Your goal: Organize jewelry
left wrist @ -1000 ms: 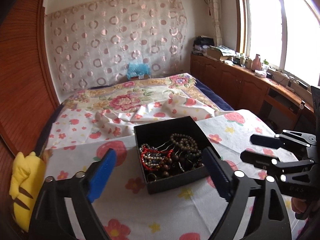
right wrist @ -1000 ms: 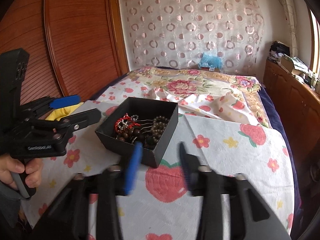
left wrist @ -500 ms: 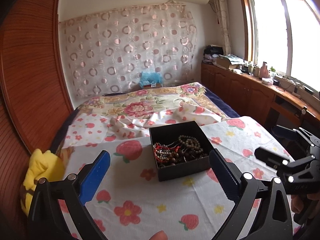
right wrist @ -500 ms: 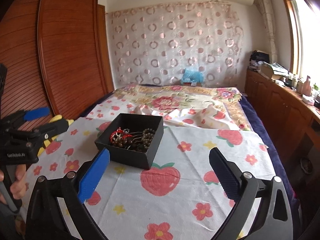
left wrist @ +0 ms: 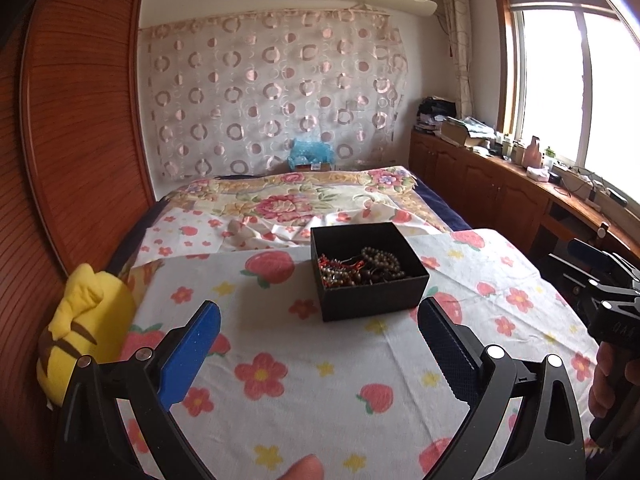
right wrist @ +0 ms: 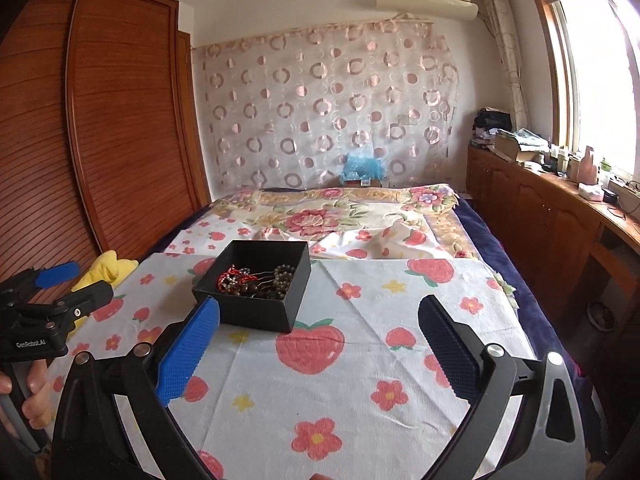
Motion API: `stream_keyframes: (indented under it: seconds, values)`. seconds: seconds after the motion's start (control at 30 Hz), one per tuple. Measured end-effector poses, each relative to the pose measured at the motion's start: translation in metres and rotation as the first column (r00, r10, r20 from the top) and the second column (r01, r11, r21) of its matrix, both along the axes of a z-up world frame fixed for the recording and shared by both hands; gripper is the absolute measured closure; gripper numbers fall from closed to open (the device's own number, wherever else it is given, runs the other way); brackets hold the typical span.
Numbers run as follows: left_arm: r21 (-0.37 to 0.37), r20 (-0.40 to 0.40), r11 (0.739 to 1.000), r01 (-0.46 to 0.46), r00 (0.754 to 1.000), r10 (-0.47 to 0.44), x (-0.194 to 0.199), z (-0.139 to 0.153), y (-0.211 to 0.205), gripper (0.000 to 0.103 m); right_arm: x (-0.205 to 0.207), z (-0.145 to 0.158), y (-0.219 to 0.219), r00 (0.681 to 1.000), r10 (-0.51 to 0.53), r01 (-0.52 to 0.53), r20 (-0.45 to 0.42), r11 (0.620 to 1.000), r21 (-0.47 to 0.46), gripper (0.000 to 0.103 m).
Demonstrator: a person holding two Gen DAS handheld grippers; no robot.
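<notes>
Strawberry-print cloth [left wrist: 320, 380] covers your bed, carrying a black box [left wrist: 368, 272] of beads [left wrist: 360, 270] (tangled together); your left tool [left wrist: 318, 344] and right tool [right wrist: 318, 344] both gape wide, holding nothing.

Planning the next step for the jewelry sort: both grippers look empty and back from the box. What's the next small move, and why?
Probably bring the right gripper forward and down over the black box, aiming at the beaded bracelets. Both it and the left gripper are open, hold nothing, and sit short of the box, and all the jewelry lies tangled inside, none on the floral cloth.
</notes>
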State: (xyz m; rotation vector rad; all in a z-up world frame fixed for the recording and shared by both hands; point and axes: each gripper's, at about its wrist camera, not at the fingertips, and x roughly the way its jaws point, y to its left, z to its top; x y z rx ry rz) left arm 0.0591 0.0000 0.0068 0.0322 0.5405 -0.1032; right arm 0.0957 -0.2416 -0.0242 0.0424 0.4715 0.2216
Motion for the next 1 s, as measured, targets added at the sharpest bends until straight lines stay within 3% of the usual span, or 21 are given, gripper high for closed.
stream_keyframes:
  seconds: [1.0]
  values:
    - [0.007,-0.012,1.0,-0.025,1.0,0.025,-0.012,-0.009,0.004,0.008,-0.014,-0.001,0.003,1.0,0.007,-0.007,0.008,1.0,-0.005,0.003]
